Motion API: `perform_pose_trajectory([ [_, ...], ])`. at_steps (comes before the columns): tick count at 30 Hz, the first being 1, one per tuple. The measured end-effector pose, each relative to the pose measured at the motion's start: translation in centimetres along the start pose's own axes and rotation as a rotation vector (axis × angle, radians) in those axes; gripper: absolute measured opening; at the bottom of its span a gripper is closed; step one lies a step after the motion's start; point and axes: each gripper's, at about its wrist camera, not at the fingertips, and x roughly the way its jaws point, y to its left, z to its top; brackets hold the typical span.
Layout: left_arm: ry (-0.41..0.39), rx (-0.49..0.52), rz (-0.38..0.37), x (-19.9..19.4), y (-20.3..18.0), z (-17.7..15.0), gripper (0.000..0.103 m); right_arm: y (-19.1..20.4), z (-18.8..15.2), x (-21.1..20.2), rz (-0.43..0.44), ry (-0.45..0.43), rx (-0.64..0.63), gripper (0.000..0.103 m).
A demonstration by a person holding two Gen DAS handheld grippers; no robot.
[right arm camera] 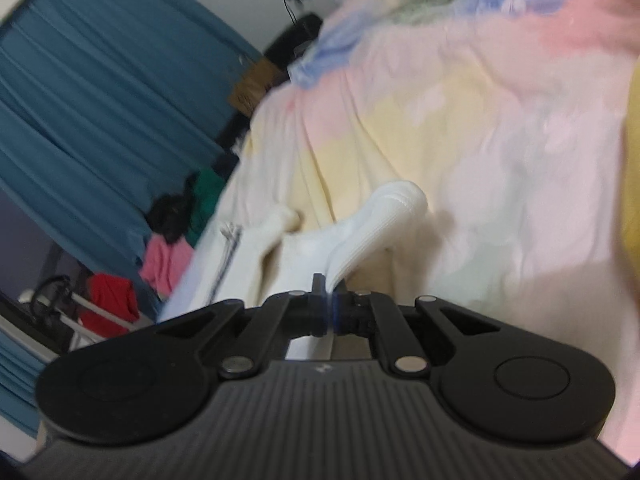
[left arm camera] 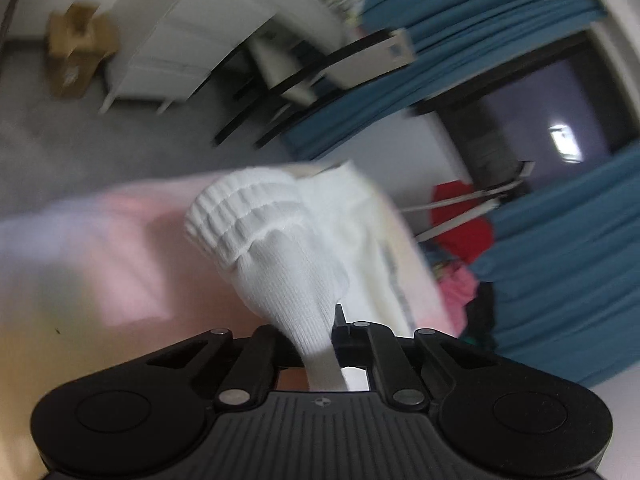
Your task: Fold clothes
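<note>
- Two claws, both clamped on white knit. My left gripper pinches a white sock between its fingers; the fabric bunches narrow at the grip and fans out ahead to the ribbed cuff, which folds over at the far end.
- My right gripper has its fingers pressed together on the thin edge of a white sock; the ribbed end sticks up and away from the tips. Whether this is the same sock the left holds, or its pair, I cannot tell.
- Both socks are lifted over a pastel blanket, blocks of pink, yellow, blue and pale lilac, creased and heavily blurred.
- A pale, cream-coloured garment with a grey printed line lies on the blanket just beyond the left sock; the right view shows it left of the fingers.
- Beyond the blanket edge: a heap of clothes, red, pink, green and black, beside a white drying rack.
- Blue curtains behind the heap, dark window between them.
- Left view, far side: grey floor, white cabinet, open cardboard box, black-legged desk.
- Right view: brown box near the blanket's far edge.
</note>
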Motion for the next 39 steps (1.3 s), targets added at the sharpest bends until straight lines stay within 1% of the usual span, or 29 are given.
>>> perform_pose_trajectory([
  [3,-0.018,0.026,-0.013,-1.5,-0.6,-0.3,0.006,0.4,0.8,-0.9,0.013,-0.016,-0.021,0.005],
  [7,-0.018,0.035,-0.012,-1.0,-2.0,0.3,0.006,1.0,1.8,-1.9,0.029,-0.036,-0.051,0.005],
  [12,-0.022,0.105,-0.010,2.7,-6.6,2.6,0.006,7.7,3.8,2.7,0.042,-0.041,-0.118,0.005],
  [15,0.002,0.084,0.003,7.4,-9.7,5.2,0.007,13.2,5.0,7.1,0.042,-0.043,-0.185,0.005],
  [17,0.007,0.085,0.033,11.5,-11.5,6.7,0.007,16.9,5.4,10.7,0.032,-0.051,-0.224,0.005],
  [18,0.002,0.104,0.051,13.8,-12.5,7.3,0.007,18.7,5.2,12.8,0.010,-0.059,-0.260,0.005],
  [20,-0.022,0.170,0.093,18.7,-14.4,7.8,0.007,21.8,4.4,17.0,-0.044,-0.084,-0.323,0.005],
  [21,-0.029,0.173,0.110,21.0,-14.8,8.0,0.007,22.9,3.7,19.1,-0.069,-0.085,-0.331,0.005],
  [23,-0.029,0.144,0.144,25.8,-15.4,8.3,0.007,24.7,2.4,23.4,-0.117,-0.080,-0.345,0.005],
  [24,-0.027,0.141,0.166,28.2,-15.7,8.4,0.007,25.5,1.6,25.4,-0.140,-0.078,-0.375,0.005],
  [27,-0.008,0.201,0.247,33.8,-15.6,7.9,0.008,26.5,-0.6,30.2,-0.216,-0.055,-0.478,0.005],
  [29,0.009,0.213,0.268,35.6,-15.0,7.6,0.009,26.1,-1.7,32.4,-0.250,-0.026,-0.512,0.006],
  [30,0.017,0.218,0.278,36.5,-14.6,7.5,0.013,25.7,-1.8,32.1,-0.230,-0.022,-0.510,0.007],
  [32,0.031,0.230,0.293,37.9,-14.0,7.2,0.013,24.9,-2.1,31.6,-0.190,-0.014,-0.506,0.010],
  [33,0.034,0.238,0.281,37.7,-13.8,7.2,0.014,24.4,-2.2,31.3,-0.169,-0.010,-0.504,0.013],
  [34,0.038,0.249,0.260,37.2,-13.8,7.2,0.018,24.0,-2.3,31.0,-0.149,-0.006,-0.502,0.016],
  [36,0.045,0.266,0.220,36.2,-13.6,7.1,0.024,23.2,-2.5,30.5,-0.109,0.002,-0.498,0.020],
  [38,0.056,0.265,0.193,34.6,-13.0,6.9,0.031,22.4,-2.7,29.7,-0.068,0.008,-0.492,0.032],
  [39,0.063,0.257,0.189,33.6,-12.7,6.8,0.038,21.9,-2.8,28.3,-0.043,0.000,-0.483,0.044],
])
